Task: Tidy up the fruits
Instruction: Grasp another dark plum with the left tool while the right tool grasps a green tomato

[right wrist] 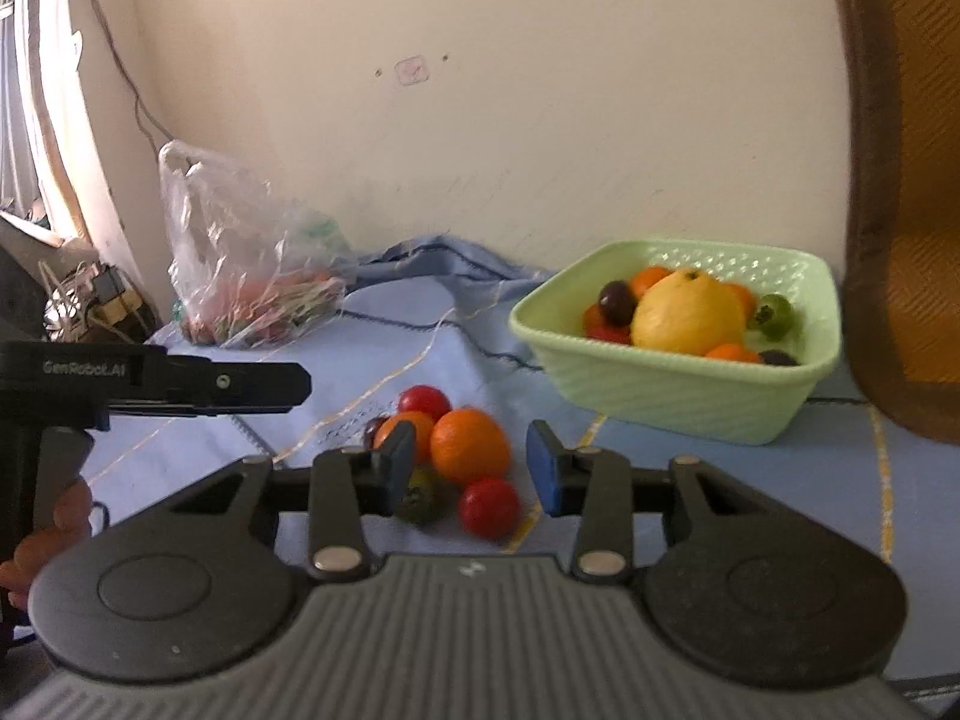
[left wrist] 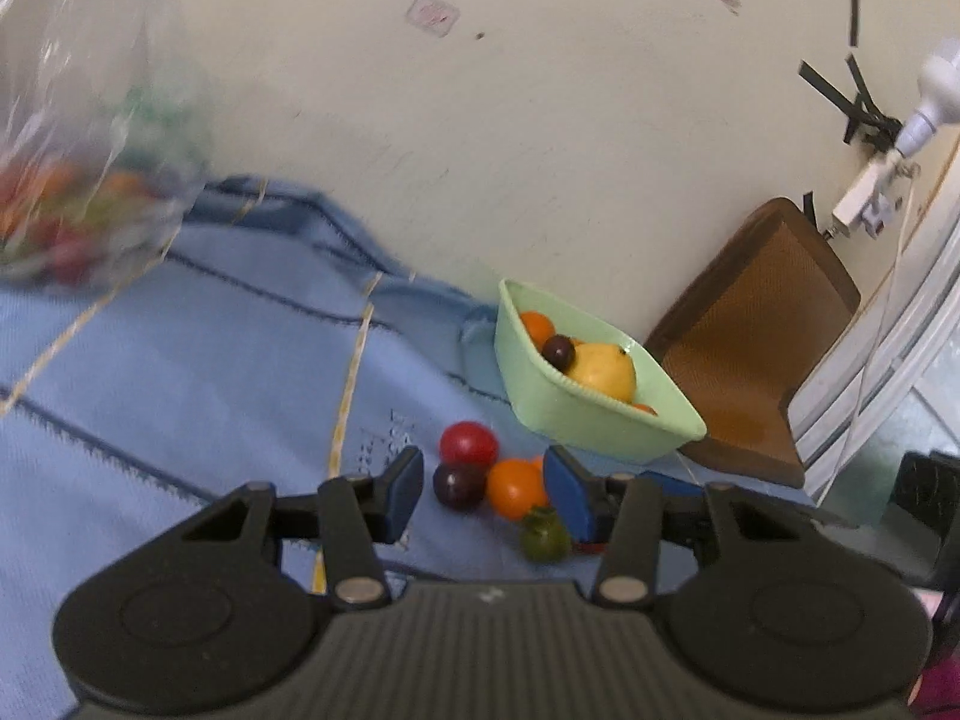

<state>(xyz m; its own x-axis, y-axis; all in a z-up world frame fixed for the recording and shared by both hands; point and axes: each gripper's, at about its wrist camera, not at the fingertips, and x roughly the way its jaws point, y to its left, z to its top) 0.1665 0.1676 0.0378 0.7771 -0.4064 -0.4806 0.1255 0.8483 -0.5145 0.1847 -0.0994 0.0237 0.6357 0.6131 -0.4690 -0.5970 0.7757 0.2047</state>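
Observation:
A pale green basket (right wrist: 690, 396) (left wrist: 600, 420) holds a big yellow fruit (right wrist: 690, 312), oranges, dark plums and a green fruit. Loose fruit lies on the blue cloth (right wrist: 750, 474) in front of it: a large orange (right wrist: 471, 444), red fruit (right wrist: 489, 507) (right wrist: 424, 402), a smaller orange (left wrist: 515, 487), a dark plum (left wrist: 459, 485), a red fruit (left wrist: 468, 443) and a green fruit (left wrist: 543, 535). My left gripper (left wrist: 486, 489) is open, its fingers on either side of the plum and orange. My right gripper (right wrist: 471, 471) is open just short of the large orange.
A clear plastic bag (right wrist: 240, 264) (left wrist: 78, 180) with more fruit stands at the back left by the wall. A brown chair (right wrist: 900, 180) (left wrist: 756, 336) stands to the right of the basket. The left gripper's body (right wrist: 150, 384) shows at the right wrist view's left edge.

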